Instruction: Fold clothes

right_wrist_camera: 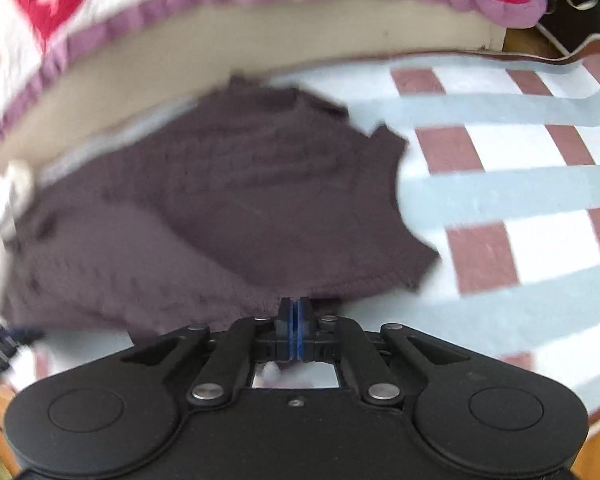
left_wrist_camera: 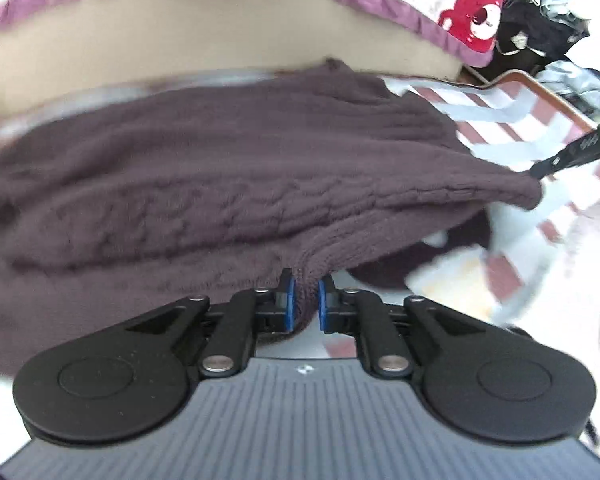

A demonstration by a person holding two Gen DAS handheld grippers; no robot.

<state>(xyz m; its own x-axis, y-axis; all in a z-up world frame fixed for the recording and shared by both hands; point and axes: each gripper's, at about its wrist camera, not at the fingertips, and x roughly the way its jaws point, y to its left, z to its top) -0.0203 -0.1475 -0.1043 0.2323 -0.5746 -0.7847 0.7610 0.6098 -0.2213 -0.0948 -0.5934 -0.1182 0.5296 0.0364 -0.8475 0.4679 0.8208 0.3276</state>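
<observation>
Left gripper [left_wrist_camera: 305,294]: pinching the hem of a dark purple knit sweater [left_wrist_camera: 220,184].
Right gripper [right_wrist_camera: 295,320]: pressing shut on the sweater's edge.
Surface: sweater is lying on a striped cloth [right_wrist_camera: 500,192].

Your left gripper [left_wrist_camera: 305,294] is showing matte black linkage arms, two round black housings, silver pivot screws, blue finger pads [left_wrist_camera: 289,300], and a grey ribbed body bearing a small pale mark. Your right gripper [right_wrist_camera: 296,330] is presenting the same black arms, round housings, silver screws and blue pads [right_wrist_camera: 291,334], on a plain black body.
</observation>
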